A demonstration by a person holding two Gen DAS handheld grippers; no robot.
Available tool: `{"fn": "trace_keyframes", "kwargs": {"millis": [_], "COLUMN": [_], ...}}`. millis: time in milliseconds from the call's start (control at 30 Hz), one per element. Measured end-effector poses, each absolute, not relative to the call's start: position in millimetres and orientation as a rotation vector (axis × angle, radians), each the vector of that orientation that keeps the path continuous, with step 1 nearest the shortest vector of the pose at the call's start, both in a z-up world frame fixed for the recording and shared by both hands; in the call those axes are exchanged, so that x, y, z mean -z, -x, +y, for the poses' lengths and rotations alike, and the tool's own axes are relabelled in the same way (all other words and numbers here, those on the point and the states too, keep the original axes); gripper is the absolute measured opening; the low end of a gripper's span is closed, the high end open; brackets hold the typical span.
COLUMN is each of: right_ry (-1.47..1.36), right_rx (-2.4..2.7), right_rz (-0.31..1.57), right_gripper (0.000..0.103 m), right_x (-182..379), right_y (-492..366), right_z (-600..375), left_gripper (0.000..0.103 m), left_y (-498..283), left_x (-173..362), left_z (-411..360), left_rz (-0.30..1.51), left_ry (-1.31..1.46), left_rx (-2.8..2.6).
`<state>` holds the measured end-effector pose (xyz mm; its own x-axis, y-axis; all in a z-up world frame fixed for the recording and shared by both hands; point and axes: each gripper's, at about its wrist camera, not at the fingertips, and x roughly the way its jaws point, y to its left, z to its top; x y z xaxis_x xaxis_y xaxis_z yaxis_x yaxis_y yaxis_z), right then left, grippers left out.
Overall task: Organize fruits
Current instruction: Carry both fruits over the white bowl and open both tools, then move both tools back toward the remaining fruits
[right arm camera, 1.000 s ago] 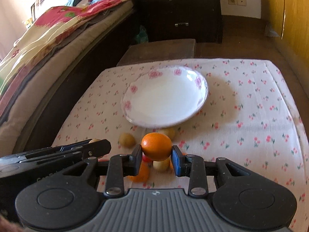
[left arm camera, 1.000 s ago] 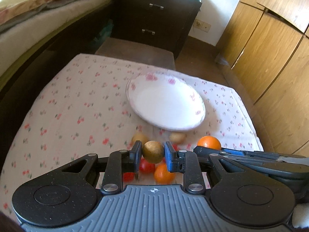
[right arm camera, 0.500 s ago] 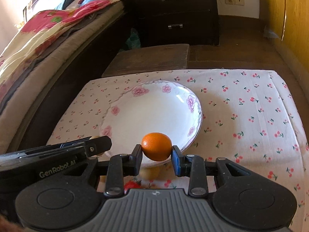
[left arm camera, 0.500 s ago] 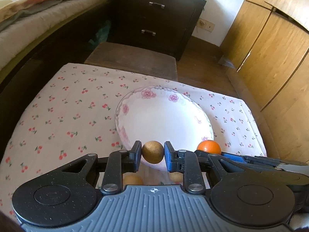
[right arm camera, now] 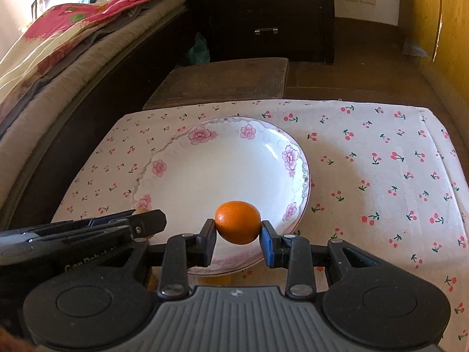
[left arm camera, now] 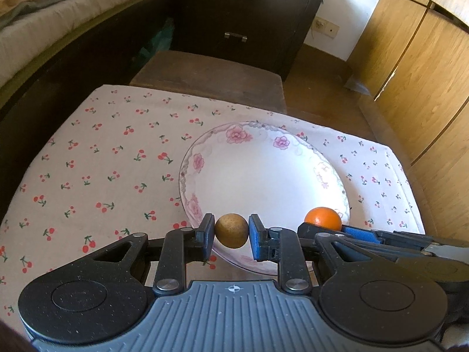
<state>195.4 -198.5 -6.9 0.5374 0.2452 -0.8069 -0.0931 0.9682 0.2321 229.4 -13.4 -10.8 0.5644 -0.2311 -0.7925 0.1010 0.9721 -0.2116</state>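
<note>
- Both grippers have advanced from the fruit pile to the plate [right arm camera: 303, 176], at its 6 o'clock rim.
- Brown fruit [left arm camera: 231, 230]: clamped in left gripper [left arm camera: 231, 234], narrowly parted.
- Orange [right arm camera: 237, 222]: clamped in right gripper [right arm camera: 237, 239], parted wider.
- Cherry-print cloth [right arm camera: 381, 176] underlies the plate.

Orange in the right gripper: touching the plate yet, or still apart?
Cannot tell. In the right wrist view the orange sits pinched in the right gripper over the plate near its rim, but neither view shows its underside or a clear gap.
</note>
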Motion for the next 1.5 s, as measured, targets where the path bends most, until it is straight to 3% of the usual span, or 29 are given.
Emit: {"fn": "trace_keyframes", "kwargs": {"millis": [533,1100,1500], "right_ry": [-0.165,-0.199,-0.187], "right_rx": [-0.189,-0.169,-0.183], "right_rz": [0.983,0.944,0.971], "right_gripper": [0.035,0.037,0.039], "right_x": [7.0,-17.2,-19.5], "right_y": [-196.6,-177.0,-130.4], "right_z": [-197.9,-204.5,-202.1], "left_gripper": [0.036,0.055,0.057], "left_y": [-229.3,-211.5,-170.4], "left_x": [9.6,-11.3,-21.7], "left_z": [-13.0,-6.2,6.8], "left_rz": [0.955,0.906,0.889], "left_ry": [0.151,0.176,0.149], "left_rx": [0.187,0.199,0.21]}}
